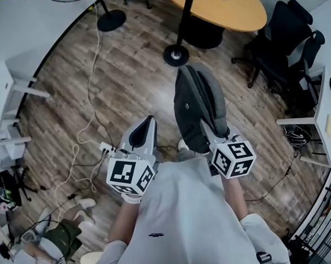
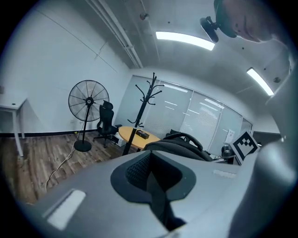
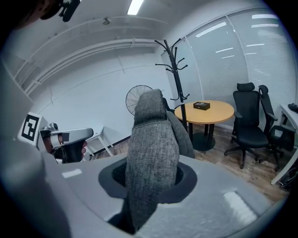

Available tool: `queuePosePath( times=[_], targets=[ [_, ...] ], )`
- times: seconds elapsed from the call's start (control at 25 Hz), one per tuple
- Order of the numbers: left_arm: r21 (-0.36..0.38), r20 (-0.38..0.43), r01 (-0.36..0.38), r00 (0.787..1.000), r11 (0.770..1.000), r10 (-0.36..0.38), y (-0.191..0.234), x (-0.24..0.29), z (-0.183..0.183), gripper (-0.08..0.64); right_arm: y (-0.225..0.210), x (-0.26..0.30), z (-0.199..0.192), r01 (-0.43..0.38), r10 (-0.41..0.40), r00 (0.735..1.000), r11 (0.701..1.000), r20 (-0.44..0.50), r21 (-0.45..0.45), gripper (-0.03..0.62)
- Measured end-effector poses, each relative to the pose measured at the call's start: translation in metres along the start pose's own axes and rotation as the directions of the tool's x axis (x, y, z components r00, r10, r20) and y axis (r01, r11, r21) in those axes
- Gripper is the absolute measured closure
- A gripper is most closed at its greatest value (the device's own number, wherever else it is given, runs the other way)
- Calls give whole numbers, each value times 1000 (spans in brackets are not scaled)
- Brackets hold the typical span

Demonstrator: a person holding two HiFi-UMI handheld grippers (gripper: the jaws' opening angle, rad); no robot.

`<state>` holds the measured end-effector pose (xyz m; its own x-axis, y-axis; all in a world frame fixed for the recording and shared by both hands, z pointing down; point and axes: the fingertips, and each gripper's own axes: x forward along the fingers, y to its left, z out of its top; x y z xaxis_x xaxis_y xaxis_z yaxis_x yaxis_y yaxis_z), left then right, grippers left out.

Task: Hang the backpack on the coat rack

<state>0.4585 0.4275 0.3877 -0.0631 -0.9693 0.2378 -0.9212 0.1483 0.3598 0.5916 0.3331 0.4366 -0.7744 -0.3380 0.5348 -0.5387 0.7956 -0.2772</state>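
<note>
A grey backpack (image 1: pixel 200 108) hangs in front of me above the wood floor. My right gripper (image 1: pixel 213 134) is shut on its grey woven strap (image 3: pixel 151 153), which fills the jaws in the right gripper view and hides the bag's lower part. My left gripper (image 1: pixel 143 134) is held beside the bag to its left, apart from it, its jaws together with nothing between them (image 2: pixel 156 186). The black coat rack (image 1: pixel 176 54) stands just beyond the backpack, its hooked top (image 2: pixel 148 95) bare. The rack (image 3: pixel 174 56) rises behind the bag in the right gripper view.
A round wooden table (image 1: pixel 226 10) stands behind the rack, with black office chairs (image 1: pixel 290 43) to its right. A fan's base (image 1: pixel 111 19) sits far left. A cable and power strip (image 1: pixel 105 150) lie on the floor. White desks (image 1: pixel 2 107) line the left wall.
</note>
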Motion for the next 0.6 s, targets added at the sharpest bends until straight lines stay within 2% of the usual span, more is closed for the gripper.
queuePosePath(
  times=[0.4, 0.6],
  targets=[
    [-60, 25, -8, 1000, 998, 10, 84, -51, -1, 541, 80, 37, -6, -24, 24, 1000, 1000, -15, -14, 492],
    [-102, 23, -49, 998, 994, 52, 115, -67, -1, 542, 109, 44, 26, -69, 69, 997, 998, 45, -8, 492]
  ],
)
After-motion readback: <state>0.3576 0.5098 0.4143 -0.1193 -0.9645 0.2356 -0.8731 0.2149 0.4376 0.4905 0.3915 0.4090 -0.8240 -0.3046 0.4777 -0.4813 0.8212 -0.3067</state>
